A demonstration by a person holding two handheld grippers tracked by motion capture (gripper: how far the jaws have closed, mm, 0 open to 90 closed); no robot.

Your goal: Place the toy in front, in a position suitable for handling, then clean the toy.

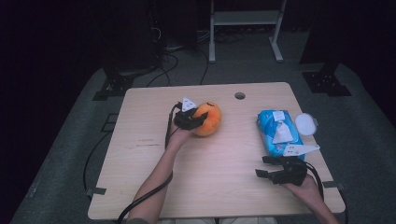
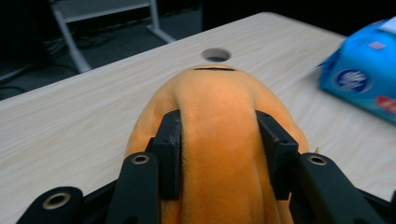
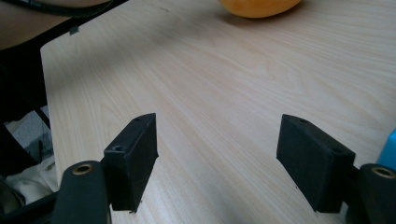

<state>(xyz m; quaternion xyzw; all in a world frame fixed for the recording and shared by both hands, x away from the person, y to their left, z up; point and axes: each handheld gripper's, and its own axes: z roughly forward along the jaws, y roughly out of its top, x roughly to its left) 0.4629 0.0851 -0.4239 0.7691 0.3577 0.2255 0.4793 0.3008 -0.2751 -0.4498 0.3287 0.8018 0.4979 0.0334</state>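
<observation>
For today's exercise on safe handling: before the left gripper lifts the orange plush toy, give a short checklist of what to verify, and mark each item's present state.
1. Left gripper shut on the orange plush toy, pads pressing into both sides: ok.
2. Grip centred on the toy: cannot tell; the far side is hidden.
3. Right gripper open, holding nothing, apart from the toy: ok.
4. Blue wipes pack lies apart from the toy: ok.
5. Left gripper's cable trails off the near table edge, free of the toy: ok.

Plush toy (image 2: 219,126): orange, soft nap. Table (image 1: 210,163): pale wood-grain, matt. Wipes pack (image 1: 275,133): glossy blue plastic film.
</observation>
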